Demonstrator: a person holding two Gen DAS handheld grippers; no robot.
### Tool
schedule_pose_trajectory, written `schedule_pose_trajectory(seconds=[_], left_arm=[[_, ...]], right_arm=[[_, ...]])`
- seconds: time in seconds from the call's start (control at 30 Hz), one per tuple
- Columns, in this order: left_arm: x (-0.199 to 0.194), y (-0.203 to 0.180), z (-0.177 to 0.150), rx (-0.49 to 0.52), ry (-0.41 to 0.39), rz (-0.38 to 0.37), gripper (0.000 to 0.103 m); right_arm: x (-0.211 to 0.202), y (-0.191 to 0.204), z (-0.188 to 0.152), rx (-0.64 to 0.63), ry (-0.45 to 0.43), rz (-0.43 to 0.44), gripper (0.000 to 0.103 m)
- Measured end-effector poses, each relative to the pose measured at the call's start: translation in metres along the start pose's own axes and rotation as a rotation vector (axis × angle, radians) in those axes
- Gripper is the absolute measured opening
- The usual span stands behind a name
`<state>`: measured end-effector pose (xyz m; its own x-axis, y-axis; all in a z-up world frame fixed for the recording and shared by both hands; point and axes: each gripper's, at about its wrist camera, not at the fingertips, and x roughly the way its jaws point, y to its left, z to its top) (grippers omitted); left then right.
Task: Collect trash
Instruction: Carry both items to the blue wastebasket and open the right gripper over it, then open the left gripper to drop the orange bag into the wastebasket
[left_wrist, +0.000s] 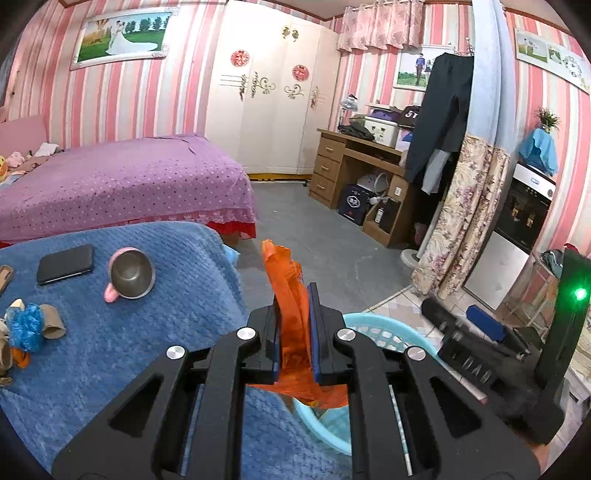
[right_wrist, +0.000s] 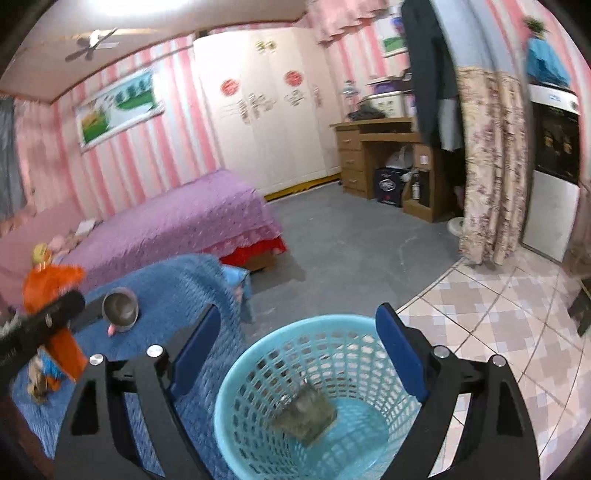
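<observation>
The left gripper (left_wrist: 294, 295) clamps a crumpled orange plastic bag (left_wrist: 286, 273). The right gripper (right_wrist: 299, 325), jaws apart and empty, hovers above the turquoise basket (right_wrist: 255, 358); a blurred greyish scrap (right_wrist: 306, 413) lies at six o'clock inside.

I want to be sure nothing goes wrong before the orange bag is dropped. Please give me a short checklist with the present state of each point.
1. Left tongs shut on the orange plastic bag: ok.
2. Bag above the blue basket: cannot tell; in the left wrist view it hangs near the rim, partly over the blue blanket.
3. Right tongs open and empty over the basket: ok.
4. Basket upright with room inside: ok; only one crumpled wrapper lies at the bottom.
5. Table trash all collected: not ok; a cardboard tube and blue wrapper remain.
</observation>
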<state>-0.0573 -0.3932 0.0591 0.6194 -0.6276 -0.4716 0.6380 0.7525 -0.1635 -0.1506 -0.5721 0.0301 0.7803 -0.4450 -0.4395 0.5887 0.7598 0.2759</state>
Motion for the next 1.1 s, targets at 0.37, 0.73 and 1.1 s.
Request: schedule_pose_trajectory(seconds=[0.37, 0.73, 1.1], left_arm=[[0.038, -0.037, -0.012, 0.019, 0.083, -0.124, 0.028], [0.012, 0.006, -0.013, 0.007, 0.025, -0.024, 0.080], [-0.083, 0.171, -0.022, -0.038, -0.035, 0.334, 0.080]], right_arm=[[0.005, -0.036, 0.005, 0.091, -0.014, -0.045, 0.085], [0.001, -0.009, 0.004, 0.037, -0.019, 0.000, 0.085], [-0.016, 0.115, -0.013, -0.175, -0.019, 0.235, 0.085]])
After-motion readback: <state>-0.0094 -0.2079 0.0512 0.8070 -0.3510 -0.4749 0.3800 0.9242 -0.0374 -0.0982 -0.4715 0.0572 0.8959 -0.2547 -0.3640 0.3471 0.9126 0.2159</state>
